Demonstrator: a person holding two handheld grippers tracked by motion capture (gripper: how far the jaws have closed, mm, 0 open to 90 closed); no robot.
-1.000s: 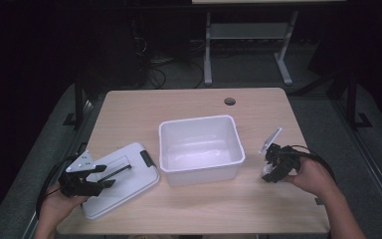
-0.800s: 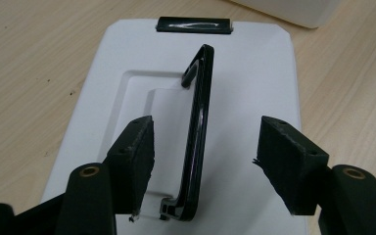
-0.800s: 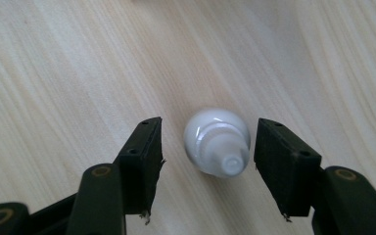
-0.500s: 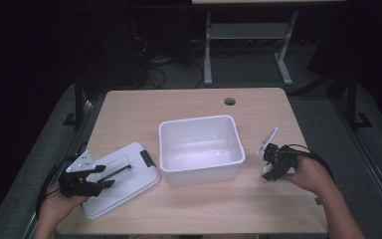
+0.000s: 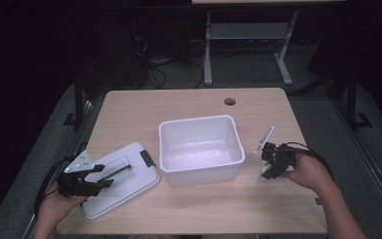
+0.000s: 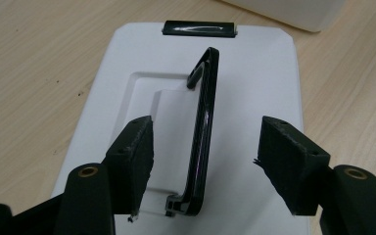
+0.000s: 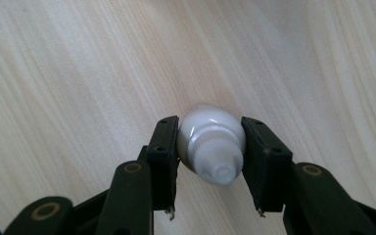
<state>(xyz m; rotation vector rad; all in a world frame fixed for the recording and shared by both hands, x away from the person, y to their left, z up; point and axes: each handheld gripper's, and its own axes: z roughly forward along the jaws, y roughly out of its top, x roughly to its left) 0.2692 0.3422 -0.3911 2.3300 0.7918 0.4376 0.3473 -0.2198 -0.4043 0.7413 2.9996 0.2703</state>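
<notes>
A small white bottle [image 7: 208,132] with a ribbed cap lies on the wooden table. My right gripper [image 7: 210,147] is shut on it, one pad on each side; its jaws have just been closing on it. From above, that gripper [image 5: 273,167] sits right of the white bin [image 5: 199,164], with the bottle [image 5: 265,175] at its tip. My left gripper [image 6: 208,142] is open, its pads standing on either side of the black handle [image 6: 203,122] of the white lid [image 6: 259,73] without touching it. In the high view the left gripper [image 5: 92,179] hovers over the lid [image 5: 134,184] at the front left.
The empty white bin stands mid-table, between the lid and the right hand. A round cable hole [image 5: 230,101] sits in the table [image 5: 179,104] at the back. A metal stand [image 5: 246,35] is on the dark floor beyond the table.
Both hands have kept their places. The right gripper's jaws look slightly narrower around the bottle; the lid and bin have not moved.
</notes>
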